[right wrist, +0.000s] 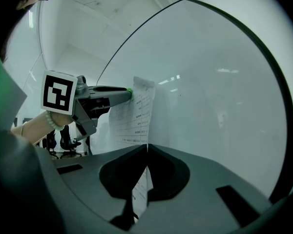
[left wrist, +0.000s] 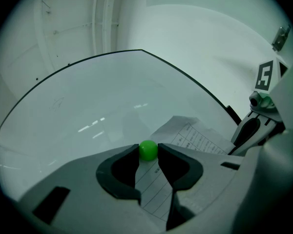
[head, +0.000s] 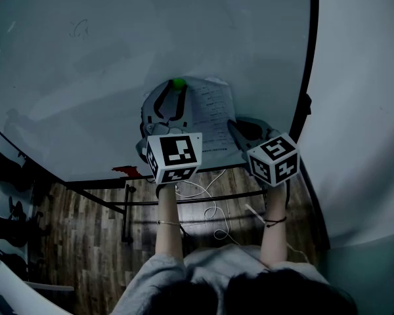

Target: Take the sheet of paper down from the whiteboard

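Whiteboard, glossy, black-framed; wood-plank floor below. Left tongs clamp green magnet at top of sheet of paper; right tongs pinch sheet's edge.

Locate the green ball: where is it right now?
In the left gripper view, the green ball sits low and central, pinched between the jaws of the left tool at the top edge of the sheet of paper on the whiteboard.

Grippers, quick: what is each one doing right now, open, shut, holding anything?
Left gripper: jaws closed on the green magnet at the top of the sheet of paper.
Right gripper: jaws closed on the sheet of paper's edge.
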Tool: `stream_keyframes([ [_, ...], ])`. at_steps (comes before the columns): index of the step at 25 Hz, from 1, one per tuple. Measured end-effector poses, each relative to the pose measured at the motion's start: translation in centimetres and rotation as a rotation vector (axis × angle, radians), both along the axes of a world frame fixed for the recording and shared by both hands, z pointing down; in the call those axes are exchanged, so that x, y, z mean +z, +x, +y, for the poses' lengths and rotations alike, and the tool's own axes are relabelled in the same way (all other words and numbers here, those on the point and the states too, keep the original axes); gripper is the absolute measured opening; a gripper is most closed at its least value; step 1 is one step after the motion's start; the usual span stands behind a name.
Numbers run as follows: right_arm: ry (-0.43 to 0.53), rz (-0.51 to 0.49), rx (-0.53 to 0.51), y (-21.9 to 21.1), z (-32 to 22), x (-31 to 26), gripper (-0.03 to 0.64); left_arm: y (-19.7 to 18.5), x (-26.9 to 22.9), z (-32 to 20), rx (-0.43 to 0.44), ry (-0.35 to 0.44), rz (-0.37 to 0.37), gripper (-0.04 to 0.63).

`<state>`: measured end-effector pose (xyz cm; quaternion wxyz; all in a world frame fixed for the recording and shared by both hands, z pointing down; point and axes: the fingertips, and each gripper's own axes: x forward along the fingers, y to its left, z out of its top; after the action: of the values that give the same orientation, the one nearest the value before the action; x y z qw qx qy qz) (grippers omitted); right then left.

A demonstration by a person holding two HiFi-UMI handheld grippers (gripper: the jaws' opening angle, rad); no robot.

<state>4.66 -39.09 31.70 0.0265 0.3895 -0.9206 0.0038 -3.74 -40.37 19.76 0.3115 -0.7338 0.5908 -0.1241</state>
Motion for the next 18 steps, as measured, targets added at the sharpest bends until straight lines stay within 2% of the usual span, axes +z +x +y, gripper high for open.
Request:
stream_keyframes([
  [11, -0.038, -0.006, -0.016, 0.1, 0.6, 0.9, 0.002, 0.0, 0.1, 0.2, 0.007, -0.003, 0.008, 0.124],
  [16, -0.091, 0.057, 0.021, 1.0, 0.4, 2.9, 0.002, 0.0, 0.0, 0.3, 0.007, -0.004, 0.011, 0.123],
  [18, -0.111, 0.047, 0.03, 1.8, 0.4, 3.5, 0.002, 0.2, 0.1, 0.3, 0.007, -0.004, 0.013, 0.124],
])
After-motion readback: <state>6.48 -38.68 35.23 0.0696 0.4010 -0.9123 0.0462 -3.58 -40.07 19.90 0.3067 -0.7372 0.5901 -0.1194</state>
